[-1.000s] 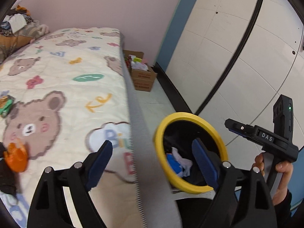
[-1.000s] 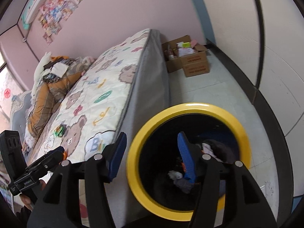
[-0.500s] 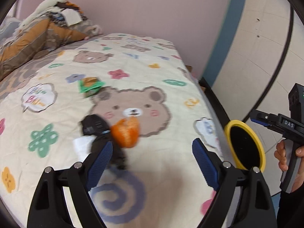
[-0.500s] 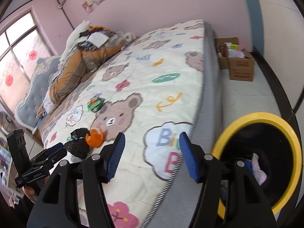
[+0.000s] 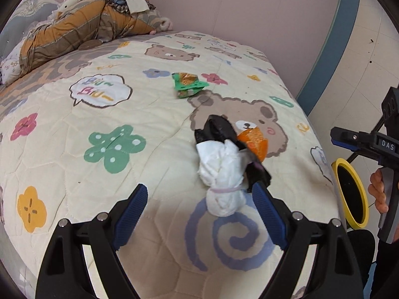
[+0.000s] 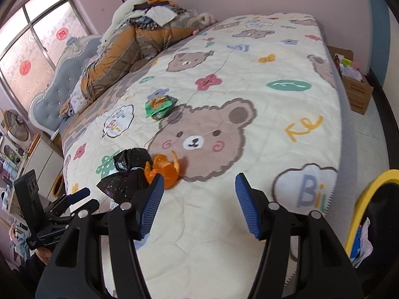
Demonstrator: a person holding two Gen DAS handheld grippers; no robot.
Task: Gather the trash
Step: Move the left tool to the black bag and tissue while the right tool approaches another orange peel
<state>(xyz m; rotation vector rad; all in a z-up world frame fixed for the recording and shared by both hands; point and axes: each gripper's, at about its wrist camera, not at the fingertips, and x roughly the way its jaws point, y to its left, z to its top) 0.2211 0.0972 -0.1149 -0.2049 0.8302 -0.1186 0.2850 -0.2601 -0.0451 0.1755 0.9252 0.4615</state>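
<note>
On the bear-print bedspread [image 5: 74,149] lies a heap of trash: a white knotted bundle [image 5: 222,172], a crumpled black bag [image 5: 217,129] [image 6: 129,164] and an orange peel [image 5: 254,143] [image 6: 164,170]. Farther up the bed lies a green snack wrapper [image 5: 187,83] [image 6: 159,106]. My left gripper [image 5: 199,211] hovers open just short of the white bundle, nothing between its fingers. My right gripper [image 6: 199,199] is open over the bedspread, with the peel just beyond its left finger. The yellow-rimmed bin [image 5: 351,194] [image 6: 369,214] stands beside the bed.
A folded brown quilt and pillows [image 5: 82,27] [image 6: 129,44] are piled at the head of the bed. A cardboard box [image 6: 356,92] with odds and ends sits on the floor by the wall. A grey headboard [image 6: 57,82] and a window [image 6: 32,44] are at the left.
Both grippers have swung away from the yellow-rimmed bin and over the bed. The trash heap has come from the frame edge to just in front of the left gripper.
</note>
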